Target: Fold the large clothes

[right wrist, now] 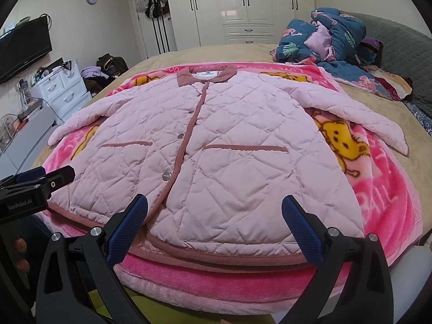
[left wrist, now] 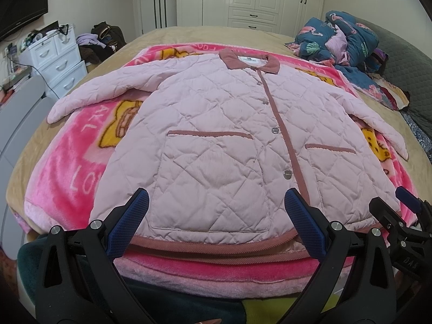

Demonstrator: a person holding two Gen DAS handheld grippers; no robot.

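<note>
Left gripper (left wrist: pixel 216 202): lower centre of its view, fingers spread wide, empty, hovering at the hem, likely readying a fold.
Jacket (left wrist: pixel 216 124): one, flat, buttoned, mid-frame on the pink blanket (left wrist: pixel 67 167); two sleeves out, two pockets.
Right gripper (right wrist: pixel 214 202): lower centre, likewise apart, empty.

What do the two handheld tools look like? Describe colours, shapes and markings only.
Both match: the left tool and right tool have black plastic A-shaped arms with silver round bolts, each ending in a blue, finely textured finger pad. In the right wrist view, the left tool's black body carries white "GenRobot.AI" lettering. No cables or sleeves show.
</note>
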